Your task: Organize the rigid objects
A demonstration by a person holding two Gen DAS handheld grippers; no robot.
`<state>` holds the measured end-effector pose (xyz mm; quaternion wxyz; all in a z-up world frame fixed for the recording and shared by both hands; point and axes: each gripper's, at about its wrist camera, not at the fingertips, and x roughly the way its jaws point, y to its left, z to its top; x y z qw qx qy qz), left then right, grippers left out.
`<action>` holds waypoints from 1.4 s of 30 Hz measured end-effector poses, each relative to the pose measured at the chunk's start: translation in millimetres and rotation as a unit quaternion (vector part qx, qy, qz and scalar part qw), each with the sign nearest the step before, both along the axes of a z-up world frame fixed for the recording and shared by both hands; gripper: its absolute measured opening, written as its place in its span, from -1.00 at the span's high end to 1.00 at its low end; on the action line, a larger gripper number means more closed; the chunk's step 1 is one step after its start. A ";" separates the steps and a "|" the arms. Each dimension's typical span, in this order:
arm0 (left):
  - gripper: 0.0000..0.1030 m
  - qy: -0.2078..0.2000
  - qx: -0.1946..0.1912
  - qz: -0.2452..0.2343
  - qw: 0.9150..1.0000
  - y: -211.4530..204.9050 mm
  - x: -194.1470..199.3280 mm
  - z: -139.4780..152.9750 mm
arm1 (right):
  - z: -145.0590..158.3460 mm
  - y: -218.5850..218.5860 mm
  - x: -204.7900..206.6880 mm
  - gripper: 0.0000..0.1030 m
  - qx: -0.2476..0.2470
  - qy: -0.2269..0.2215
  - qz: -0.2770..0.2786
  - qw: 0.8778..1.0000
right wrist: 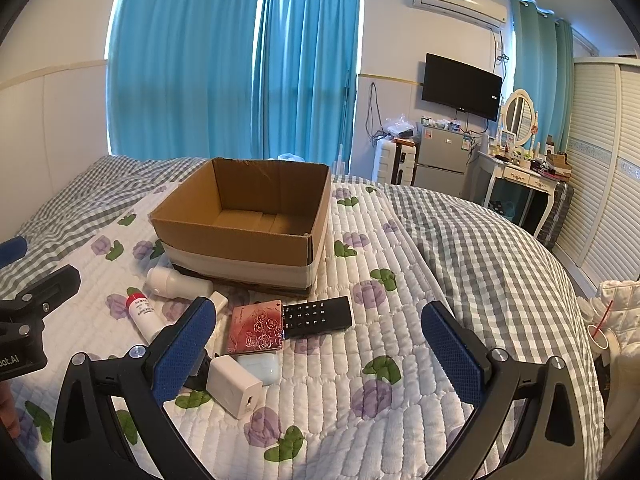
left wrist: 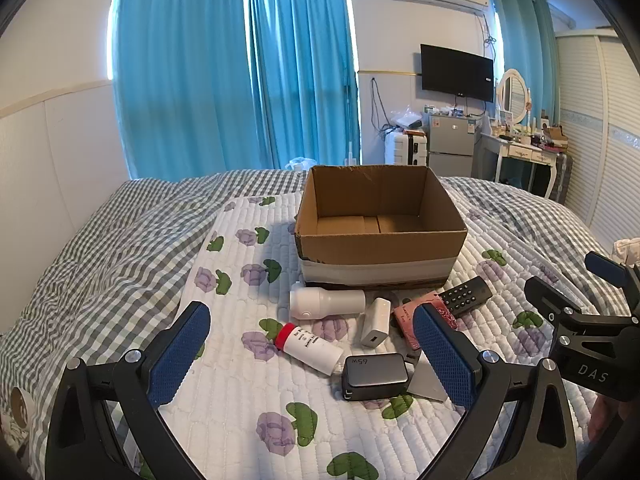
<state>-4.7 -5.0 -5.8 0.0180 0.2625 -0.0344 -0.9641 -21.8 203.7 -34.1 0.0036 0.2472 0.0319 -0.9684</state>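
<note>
Both tongs gape wide, holding nothing. Between the left tongs (left wrist: 312, 360) lie a black charger (left wrist: 374, 376) and a bottle (left wrist: 310, 346); a white charger (right wrist: 234, 386) sits just inside the right tongs (right wrist: 316, 356), the remote (right wrist: 318, 316) beyond, the empty box (right wrist: 244, 240) farthest. Crowded items risk double grabs; the soft bed (right wrist: 460, 248) may let round ones roll.

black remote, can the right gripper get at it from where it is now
Probably yes: the right gripper is open, and the black remote lies flat ahead between its fingers, top uncovered; only the pink case touches its left end.
</note>
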 end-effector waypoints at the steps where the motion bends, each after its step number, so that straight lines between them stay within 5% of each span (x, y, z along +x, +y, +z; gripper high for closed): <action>1: -1.00 0.000 0.000 0.000 1.000 -0.1 0.0 -0.1 | -0.4 0.6 0.6 -1.00 0.000 0.000 0.000 1.000; 42: -1.00 -0.001 -0.004 0.004 1.000 -2.9 4.1 -2.7 | 0.2 -4.3 -4.0 -1.00 0.013 -0.012 -0.003 1.000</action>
